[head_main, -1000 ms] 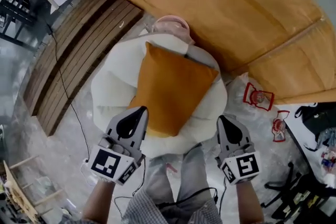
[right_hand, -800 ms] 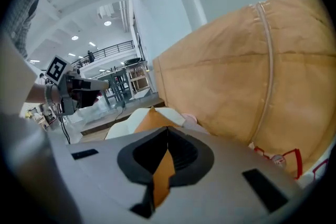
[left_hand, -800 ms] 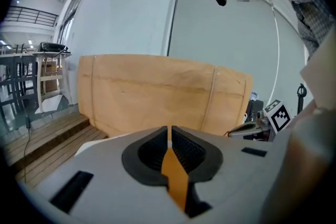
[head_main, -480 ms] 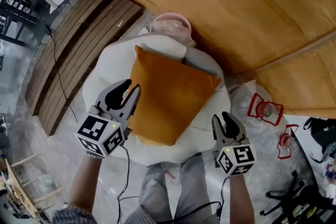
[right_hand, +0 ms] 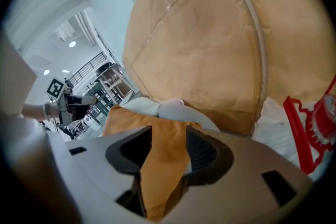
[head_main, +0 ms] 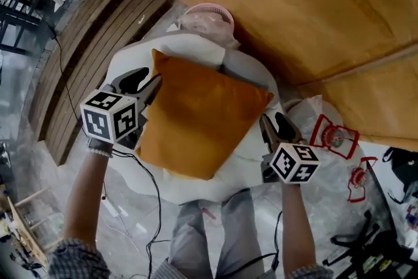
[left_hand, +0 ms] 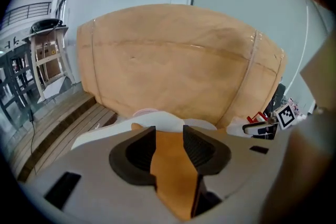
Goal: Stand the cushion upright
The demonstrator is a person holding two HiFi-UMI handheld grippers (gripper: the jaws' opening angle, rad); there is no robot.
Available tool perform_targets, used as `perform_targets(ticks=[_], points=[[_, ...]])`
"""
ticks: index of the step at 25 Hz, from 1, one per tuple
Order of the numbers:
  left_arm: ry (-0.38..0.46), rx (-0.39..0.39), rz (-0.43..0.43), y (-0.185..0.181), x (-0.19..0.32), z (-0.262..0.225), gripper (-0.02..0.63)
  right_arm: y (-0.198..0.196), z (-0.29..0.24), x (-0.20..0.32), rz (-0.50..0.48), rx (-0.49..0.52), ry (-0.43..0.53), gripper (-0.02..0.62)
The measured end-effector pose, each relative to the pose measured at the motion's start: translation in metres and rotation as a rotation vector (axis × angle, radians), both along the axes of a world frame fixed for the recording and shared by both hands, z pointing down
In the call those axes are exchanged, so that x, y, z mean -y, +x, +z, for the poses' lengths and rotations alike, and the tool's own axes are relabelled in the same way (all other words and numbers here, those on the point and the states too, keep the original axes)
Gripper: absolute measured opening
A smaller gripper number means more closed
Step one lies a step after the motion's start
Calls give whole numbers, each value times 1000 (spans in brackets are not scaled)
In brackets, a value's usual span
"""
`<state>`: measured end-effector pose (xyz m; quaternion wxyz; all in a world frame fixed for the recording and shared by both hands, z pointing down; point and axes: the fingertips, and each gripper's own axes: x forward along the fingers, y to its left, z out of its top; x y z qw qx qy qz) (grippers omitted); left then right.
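An orange cushion [head_main: 199,121] lies flat on a round white pouf [head_main: 175,183]. My left gripper [head_main: 142,84] is at the cushion's left edge, near its far corner. Its jaws are opening, and in the left gripper view [left_hand: 169,136] the cushion's edge [left_hand: 172,173] runs between them. My right gripper [head_main: 277,127] is at the cushion's right corner. Its jaws are opening too, and in the right gripper view [right_hand: 168,140] a fold of the orange fabric [right_hand: 157,168] sits between them. I see neither pair of pads pressing on the fabric.
A big brown paper-wrapped shape [head_main: 294,3] rises right behind the pouf. A pink round thing [head_main: 209,14] and a grey pad [head_main: 245,68] lie at the pouf's far side. Red lanterns [head_main: 334,136] stand at the right, wooden decking [head_main: 85,55] at the left, and a cable [head_main: 147,173] trails on the floor.
Both grippers moved forward from the pouf's near side to the cushion's left edge and right corner. Their jaws went from shut to open.
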<state>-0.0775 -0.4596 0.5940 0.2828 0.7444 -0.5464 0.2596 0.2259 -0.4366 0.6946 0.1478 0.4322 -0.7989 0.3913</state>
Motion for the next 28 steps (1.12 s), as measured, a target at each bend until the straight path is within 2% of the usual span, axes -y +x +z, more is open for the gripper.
perform_targets(ticks=[4, 9, 11, 16, 17, 19, 21, 23, 26, 28], points=[[-59, -23, -55, -14, 13, 29, 156, 0, 27, 18, 3, 4, -40, 214], [-78, 8, -97, -25, 30, 48, 156, -10, 61, 30, -14, 15, -105, 250], [-85, 29, -106, -27, 32, 55, 156, -12, 73, 32, 0, 19, -132, 260], [-111, 109, -122, -28, 30, 73, 156, -15, 94, 35, 61, 103, -219, 275], [-111, 123, -134, -29, 30, 75, 154, -18, 92, 34, 46, 115, -217, 255], [-103, 175, -142, -31, 29, 77, 126, -28, 85, 31, 7, 139, -208, 148], [-95, 222, -138, -32, 29, 79, 94, -34, 80, 28, -18, 132, -195, 99], [-95, 213, -150, -32, 28, 82, 59, -33, 77, 23, -22, 123, -187, 81], [-104, 169, -178, -35, 25, 83, 43, -34, 69, 17, -16, 139, -183, 72], [-113, 168, -169, -35, 23, 82, 26, -34, 65, 13, -14, 143, -181, 67]])
